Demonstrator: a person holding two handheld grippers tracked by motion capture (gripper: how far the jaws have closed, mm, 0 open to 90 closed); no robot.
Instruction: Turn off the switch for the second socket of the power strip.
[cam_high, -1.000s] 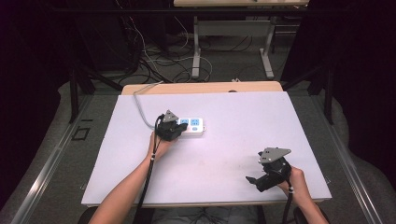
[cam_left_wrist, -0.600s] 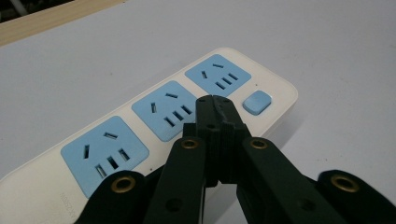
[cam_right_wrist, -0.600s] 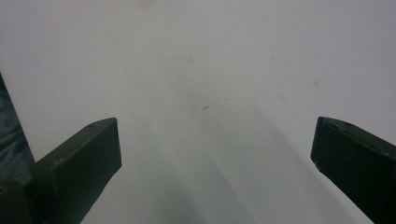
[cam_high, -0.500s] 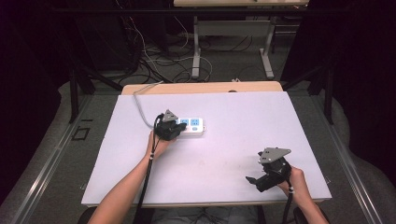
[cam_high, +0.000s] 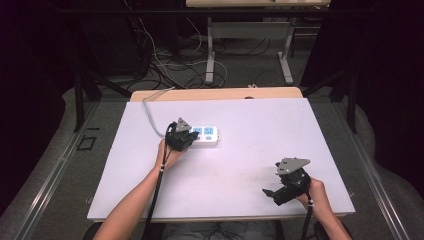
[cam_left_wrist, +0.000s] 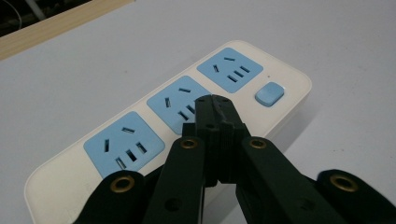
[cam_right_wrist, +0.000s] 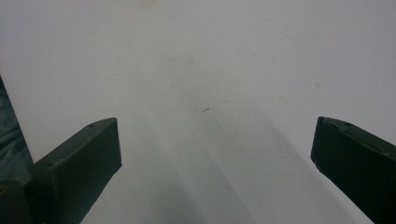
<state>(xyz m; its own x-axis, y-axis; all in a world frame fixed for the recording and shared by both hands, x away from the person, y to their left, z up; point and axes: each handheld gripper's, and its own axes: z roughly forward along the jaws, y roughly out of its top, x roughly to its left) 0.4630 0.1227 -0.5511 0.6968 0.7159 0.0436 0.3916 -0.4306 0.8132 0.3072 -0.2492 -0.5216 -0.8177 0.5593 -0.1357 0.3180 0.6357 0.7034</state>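
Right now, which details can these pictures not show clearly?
- Left gripper view: whether the shut left gripper touches the power strip; its near end is cut off by the frame edge.
- High view: the power strip's grey cable ends past the table edge.

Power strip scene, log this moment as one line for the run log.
left gripper: shut, tips over power strip middle socket | right gripper: open, holding nothing, above white table | blue switch: untouched
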